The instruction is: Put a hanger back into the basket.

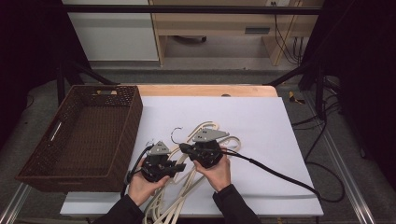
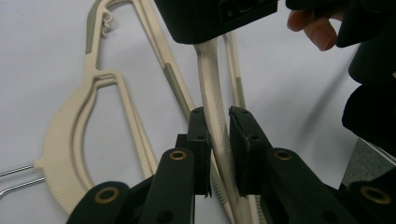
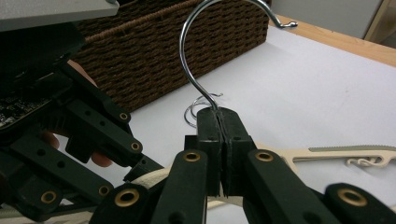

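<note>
Hangers (image 1: 196,140) lie tangled near the counter's front edge; right fingers (image 3: 223,140) pinch one's hook (image 3: 196,51), left fingers (image 2: 198,140) clamp its arm, basket (image 1: 84,135) leftward.

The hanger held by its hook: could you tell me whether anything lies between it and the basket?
Nothing visible does. The right gripper is shut on the hook of the hanger, and only bare white sheet lies between it and the open basket at the left.
</note>
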Demonstrator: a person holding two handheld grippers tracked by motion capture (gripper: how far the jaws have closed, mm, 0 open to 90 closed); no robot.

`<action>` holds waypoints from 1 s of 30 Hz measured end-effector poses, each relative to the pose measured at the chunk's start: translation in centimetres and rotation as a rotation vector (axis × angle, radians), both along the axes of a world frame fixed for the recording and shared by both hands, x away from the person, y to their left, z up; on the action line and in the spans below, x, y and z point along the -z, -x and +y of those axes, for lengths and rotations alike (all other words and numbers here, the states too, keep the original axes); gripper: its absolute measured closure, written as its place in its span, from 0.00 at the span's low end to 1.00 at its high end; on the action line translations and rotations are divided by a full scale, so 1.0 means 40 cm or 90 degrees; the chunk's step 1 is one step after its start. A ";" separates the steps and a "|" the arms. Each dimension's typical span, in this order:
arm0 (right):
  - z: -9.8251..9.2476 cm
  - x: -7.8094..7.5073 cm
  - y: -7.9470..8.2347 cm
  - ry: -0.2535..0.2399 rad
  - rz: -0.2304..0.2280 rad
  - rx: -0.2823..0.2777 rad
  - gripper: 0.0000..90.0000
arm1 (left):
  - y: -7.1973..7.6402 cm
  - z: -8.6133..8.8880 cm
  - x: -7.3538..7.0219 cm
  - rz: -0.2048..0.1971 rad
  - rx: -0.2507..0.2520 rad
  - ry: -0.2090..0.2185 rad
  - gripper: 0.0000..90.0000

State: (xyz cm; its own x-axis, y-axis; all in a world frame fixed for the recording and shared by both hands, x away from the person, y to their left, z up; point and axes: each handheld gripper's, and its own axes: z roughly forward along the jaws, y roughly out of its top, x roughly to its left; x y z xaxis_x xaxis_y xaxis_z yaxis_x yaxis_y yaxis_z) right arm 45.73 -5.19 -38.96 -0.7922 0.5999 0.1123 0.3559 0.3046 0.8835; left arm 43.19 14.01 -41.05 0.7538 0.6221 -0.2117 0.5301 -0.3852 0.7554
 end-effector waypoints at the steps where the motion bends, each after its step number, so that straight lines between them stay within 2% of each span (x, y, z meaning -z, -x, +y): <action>1: -0.003 -0.004 0.002 0.001 -0.003 -0.004 0.98 | 0.002 0.002 -0.001 0.000 -0.004 0.007 0.89; 2: -0.009 -0.016 0.011 -0.003 -0.003 -0.013 0.92 | 0.007 0.006 -0.003 -0.002 -0.008 0.022 0.92; 4: -0.012 -0.022 0.015 -0.005 0.000 -0.018 0.89 | 0.016 0.009 -0.009 -0.017 -0.012 0.038 0.93; 7: -0.034 -0.050 0.041 -0.001 -0.022 -0.024 0.77 | 0.031 0.010 -0.023 -0.046 -0.016 0.032 0.94; 8: -0.056 -0.065 0.058 -0.018 -0.026 -0.032 0.69 | 0.035 0.011 -0.028 -0.051 -0.016 0.037 0.94; 10: -0.065 -0.069 0.064 -0.025 -0.028 -0.033 0.66 | 0.042 0.017 -0.041 -0.055 -0.009 0.050 0.94; 12: -0.110 -0.078 0.082 -0.036 -0.047 -0.020 0.56 | 0.050 0.022 -0.052 -0.059 -0.004 0.063 0.95; 14: -0.150 -0.078 0.092 -0.046 -0.062 0.004 0.47 | 0.057 0.026 -0.064 -0.065 -0.002 0.064 0.95; 18: -0.239 -0.062 0.101 -0.081 -0.072 0.050 0.31 | 0.062 0.037 -0.081 -0.079 -0.005 0.071 0.95; 21: -0.300 -0.041 0.105 -0.080 -0.073 0.088 0.20 | 0.062 0.047 -0.092 -0.087 -0.008 0.070 0.95; 25: -0.354 -0.022 0.107 -0.073 -0.063 0.114 0.14 | 0.064 0.064 -0.110 -0.098 -0.009 0.072 0.95; 30: -0.403 -0.010 0.113 -0.073 -0.066 0.140 0.11 | 0.069 0.097 -0.154 -0.124 -0.013 0.077 0.95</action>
State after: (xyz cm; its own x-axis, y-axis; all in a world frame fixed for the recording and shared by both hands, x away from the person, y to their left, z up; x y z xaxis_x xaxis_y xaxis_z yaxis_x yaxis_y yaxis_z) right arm 41.21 -21.30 -38.57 -0.6551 0.7468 0.1146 0.3087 0.1262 0.9427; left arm 40.42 17.88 -34.88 0.7756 0.6161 -0.1376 0.3762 -0.2760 0.8845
